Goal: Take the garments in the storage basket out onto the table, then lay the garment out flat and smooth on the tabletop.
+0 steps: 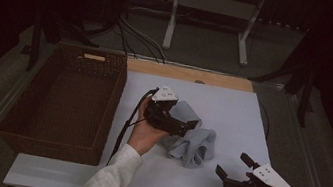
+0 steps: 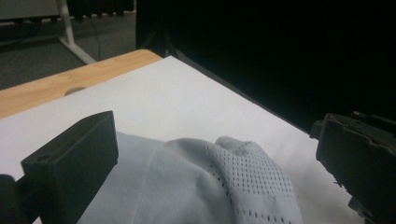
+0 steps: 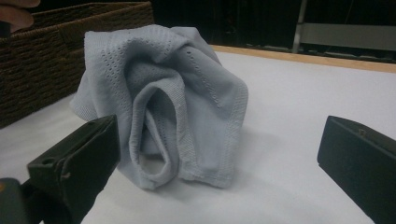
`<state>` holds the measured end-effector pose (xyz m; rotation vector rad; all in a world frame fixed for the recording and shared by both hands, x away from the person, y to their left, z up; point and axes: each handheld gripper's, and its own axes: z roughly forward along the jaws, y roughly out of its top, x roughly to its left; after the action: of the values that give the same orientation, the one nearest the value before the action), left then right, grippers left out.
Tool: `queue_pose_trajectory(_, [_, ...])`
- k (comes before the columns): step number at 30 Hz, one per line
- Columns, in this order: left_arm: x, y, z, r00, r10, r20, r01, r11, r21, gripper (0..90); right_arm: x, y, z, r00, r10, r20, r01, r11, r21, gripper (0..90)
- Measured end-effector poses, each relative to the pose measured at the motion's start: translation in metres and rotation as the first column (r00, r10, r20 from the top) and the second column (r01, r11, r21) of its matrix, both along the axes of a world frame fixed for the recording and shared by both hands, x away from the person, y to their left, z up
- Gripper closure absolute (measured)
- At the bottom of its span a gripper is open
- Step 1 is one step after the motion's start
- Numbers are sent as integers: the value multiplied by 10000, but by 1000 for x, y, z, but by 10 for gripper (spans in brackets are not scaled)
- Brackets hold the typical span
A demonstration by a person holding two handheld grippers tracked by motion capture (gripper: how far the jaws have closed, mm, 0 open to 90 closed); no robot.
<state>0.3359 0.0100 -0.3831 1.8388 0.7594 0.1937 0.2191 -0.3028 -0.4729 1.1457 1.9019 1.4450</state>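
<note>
Two black jaws of the left gripper (image 2: 205, 163) are standing spread wide apart, straddling a pale blue cloth (image 2: 205, 182) that is lying crumpled between them on the white table (image 2: 187, 93). Nothing is being pinched yet. From above, the left gripper (image 1: 174, 120) is hovering over the cloth (image 1: 192, 143), which is sitting near the middle of the table (image 1: 233, 109). The right gripper (image 1: 233, 167) is waiting well apart, nearer the person, its jaws also spread and pointing toward the cloth (image 3: 163, 102). My judgement: the person is reaching in for a first grasp, and the next move is calling for the left jaws to lower and close on a fold of fabric. Just beside the table's left edge, a dark wicker basket (image 1: 59, 99) is standing open, probably the cloth's destination. Counting: one cloth, one basket, two grippers, two hands.
</note>
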Motion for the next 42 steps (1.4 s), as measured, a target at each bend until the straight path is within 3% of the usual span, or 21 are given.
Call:
queue_pose_trajectory(6, [-3,9,1,9998,175,-15,-175,9993,-335,1,0,0,0,10000,-9,-9,9,10000,-16,0])
queue_pose_trajectory(9, [-5,13,2,9995,283,-164,-285,9995,-140,1,0,-1,0,10000,-8,-16,8,10000,-19,0])
queue_pose_trajectory(16, [-11,21,0,9994,332,-85,-332,9994,-52,1,-1,0,0,10000,7,-58,-7,10000,-55,0])
queue_pose_trajectory(25, [-14,35,-9,9989,395,-252,-400,9990,-175,1,-1,-1,-1,10000,-15,-60,15,10000,-45,0])
queue_pose_trajectory(32, [-18,42,-11,9991,429,-11,-429,9991,8,1,-2,-2,0,10000,-39,-42,39,10000,-25,0])
queue_pose_trajectory(42, [-27,59,-21,9995,304,16,-304,9994,173,1,-1,-1,-1,10000,-29,-58,29,9999,-110,0])
